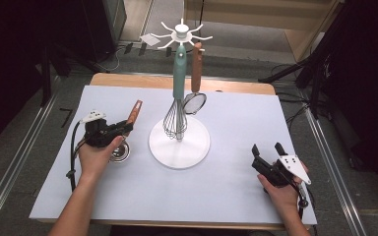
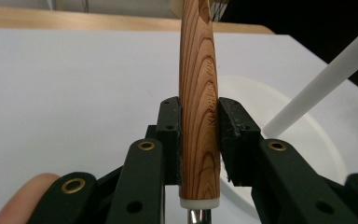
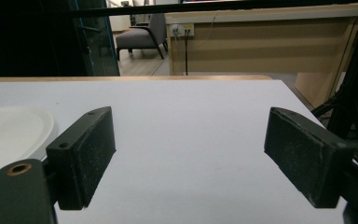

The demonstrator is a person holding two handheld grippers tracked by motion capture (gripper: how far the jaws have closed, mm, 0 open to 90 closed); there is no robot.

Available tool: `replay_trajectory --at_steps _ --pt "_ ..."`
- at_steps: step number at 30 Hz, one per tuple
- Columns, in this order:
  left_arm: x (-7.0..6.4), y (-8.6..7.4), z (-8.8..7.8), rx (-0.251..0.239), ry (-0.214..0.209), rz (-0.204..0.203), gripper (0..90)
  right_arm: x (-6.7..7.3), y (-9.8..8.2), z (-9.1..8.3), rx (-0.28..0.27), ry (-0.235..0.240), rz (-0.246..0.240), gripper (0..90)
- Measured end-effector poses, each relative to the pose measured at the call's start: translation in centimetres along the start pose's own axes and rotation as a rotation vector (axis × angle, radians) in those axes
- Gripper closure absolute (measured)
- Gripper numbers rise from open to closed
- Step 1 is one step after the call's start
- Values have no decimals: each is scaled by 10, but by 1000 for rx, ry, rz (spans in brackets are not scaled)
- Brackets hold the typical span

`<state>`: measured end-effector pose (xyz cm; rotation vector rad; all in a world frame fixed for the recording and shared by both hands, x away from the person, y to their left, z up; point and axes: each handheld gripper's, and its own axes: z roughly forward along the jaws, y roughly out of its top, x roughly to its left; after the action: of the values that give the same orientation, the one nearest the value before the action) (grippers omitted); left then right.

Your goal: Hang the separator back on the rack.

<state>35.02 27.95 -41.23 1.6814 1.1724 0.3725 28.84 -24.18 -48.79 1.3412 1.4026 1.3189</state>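
Left hand [image 1: 97, 156] palm up at the left of the white-covered desk [image 1: 236, 123], forearm entering from the bottom edge, carrying the left tool [image 1: 126, 127] pointed toward the desk's middle. Both black pads clamped flat on the wood-grain handle of the small metal ladle [image 2: 198, 116], low on the handle, just above its white collar and steel shaft; handle rising past the pads and tilted up and away from the hand, steel bowl [image 1: 120, 152] low beside the wrist, just above or on the desk, hard to tell which. Right hand [image 1: 285, 194] resting near the desk's right front corner, right tool [image 1: 267, 148] aimed forward, its pads standing wide apart with bare desk between them. Between the hands, the white round-based utensil stand [image 1: 179, 142] with a teal-handled wire whisk [image 1: 178, 88] and a brown-handled mesh strainer [image 1: 195, 101] hanging from its hooks. Handle tip cut off at the top of the left gripper view; lettering on the wood too small to read.
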Motion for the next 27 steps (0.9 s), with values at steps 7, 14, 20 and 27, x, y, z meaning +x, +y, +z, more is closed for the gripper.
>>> replay_trajectory --at_steps 7,14,20,27 --pt "-9 7 -9 -68 -25 26 726 0 0 0 0 0 0 167" --pt "-19 14 -18 -107 -56 50 726 0 0 0 0 1 0 167" --pt "-29 19 -28 -157 -81 67 726 0 0 0 -1 2 -1 167" --pt "-39 24 -35 -195 -99 86 726 0 0 0 -1 2 -1 167"
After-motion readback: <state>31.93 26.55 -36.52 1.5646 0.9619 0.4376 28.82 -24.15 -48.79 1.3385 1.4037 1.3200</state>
